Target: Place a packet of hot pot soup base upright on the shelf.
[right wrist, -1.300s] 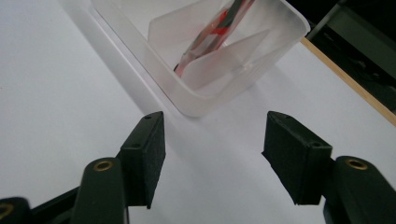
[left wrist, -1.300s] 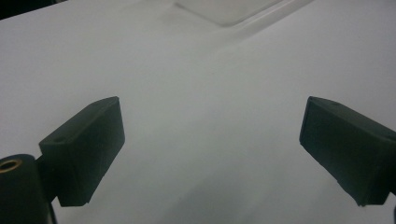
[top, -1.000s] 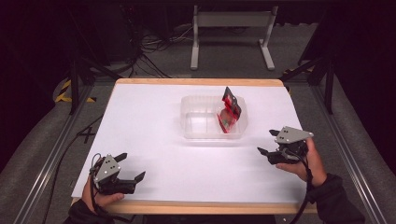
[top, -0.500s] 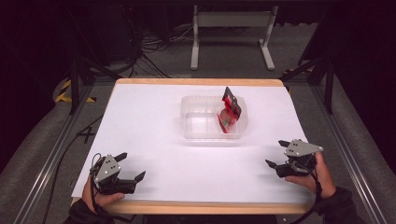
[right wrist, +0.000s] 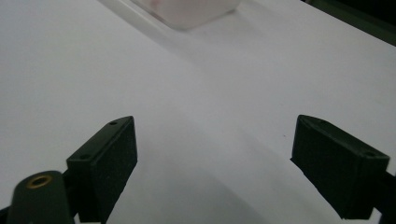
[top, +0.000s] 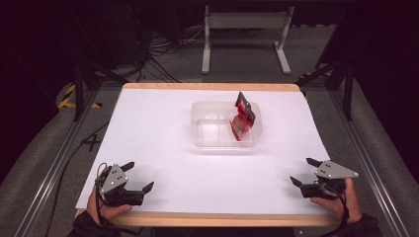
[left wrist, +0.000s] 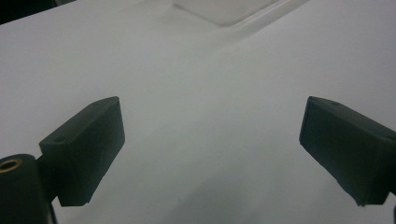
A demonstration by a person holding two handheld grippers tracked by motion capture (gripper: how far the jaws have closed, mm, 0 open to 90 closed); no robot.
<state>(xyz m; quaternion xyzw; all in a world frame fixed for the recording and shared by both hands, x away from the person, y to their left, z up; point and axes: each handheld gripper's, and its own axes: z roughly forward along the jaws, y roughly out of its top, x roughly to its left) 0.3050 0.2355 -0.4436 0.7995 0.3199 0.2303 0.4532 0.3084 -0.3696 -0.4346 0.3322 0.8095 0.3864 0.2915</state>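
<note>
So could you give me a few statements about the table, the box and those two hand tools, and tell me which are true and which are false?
1. A red packet stands in the clear box. True.
2. The packet is in the box's left half. False: it leans at the right end.
3. The left tool is open and holds nothing. True.
4. The right tool is clamped on the box. False: it is open, at the table's near right corner, well apart from the box.
5. Both tools are at the near edge, one toward each corner. True.
</note>
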